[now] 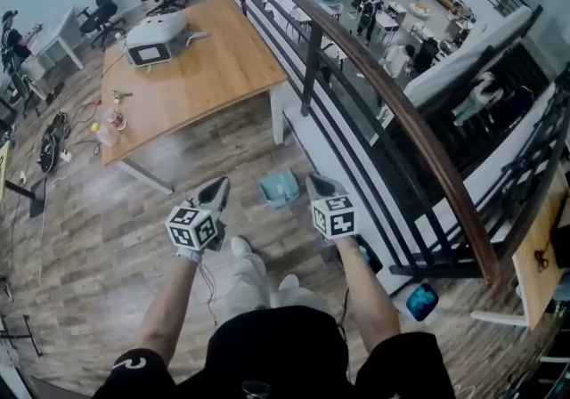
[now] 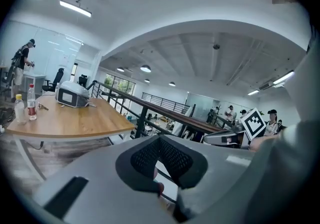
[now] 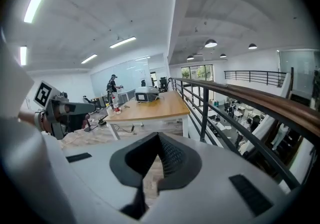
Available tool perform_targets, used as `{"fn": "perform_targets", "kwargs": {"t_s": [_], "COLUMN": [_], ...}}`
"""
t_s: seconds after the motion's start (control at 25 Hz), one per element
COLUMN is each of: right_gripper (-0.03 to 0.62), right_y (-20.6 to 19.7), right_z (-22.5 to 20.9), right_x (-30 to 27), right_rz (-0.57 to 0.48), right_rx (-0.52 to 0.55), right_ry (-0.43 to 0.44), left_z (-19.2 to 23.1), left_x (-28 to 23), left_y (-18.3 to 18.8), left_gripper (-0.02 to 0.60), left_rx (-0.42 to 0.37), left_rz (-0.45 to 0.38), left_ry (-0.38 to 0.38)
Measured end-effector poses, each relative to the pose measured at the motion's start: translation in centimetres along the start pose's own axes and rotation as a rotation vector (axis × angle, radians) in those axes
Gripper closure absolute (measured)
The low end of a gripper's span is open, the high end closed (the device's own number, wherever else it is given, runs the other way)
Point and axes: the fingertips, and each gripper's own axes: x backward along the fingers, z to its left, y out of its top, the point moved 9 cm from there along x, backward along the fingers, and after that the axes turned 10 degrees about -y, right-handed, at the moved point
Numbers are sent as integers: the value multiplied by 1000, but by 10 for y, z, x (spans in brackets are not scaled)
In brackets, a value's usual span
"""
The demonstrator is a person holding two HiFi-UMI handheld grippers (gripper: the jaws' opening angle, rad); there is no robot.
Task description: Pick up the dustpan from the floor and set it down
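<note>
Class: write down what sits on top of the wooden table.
On the table: a grey-white device, two bottles near one edge and a small object too small to name. Anything under the device is covered.

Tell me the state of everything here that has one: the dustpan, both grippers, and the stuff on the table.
Light blue plastic dustpan: lying on the wooden floor, held by neither gripper.
Left gripper: jaws together, empty.
Right gripper: jaws together, empty.
White boxy device: resting on the wooden table.
Clear bottle with red label: standing upright on that table.
</note>
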Motion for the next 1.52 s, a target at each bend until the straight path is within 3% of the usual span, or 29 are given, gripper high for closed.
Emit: {"fn": "perform_targets", "kwargs": {"t_s": [0.24, 0.84, 1.52], "right_gripper": [599, 599, 599], "right_y": [12, 47, 55], "right_z": [-5, -22, -25], "right_x": [16, 40, 53], "right_rz": [-41, -105, -126], "right_rx": [65, 39, 40], "right_ry": [9, 9, 8], "left_z": [-17, -39, -48], "left_x": [3, 2, 1], "left_y": [15, 40, 55], "left_gripper": [583, 584, 583], "left_rx": [-15, -38, -68], "left_rz": [-27, -53, -57], "left_ry": [-14, -18, -54]}}
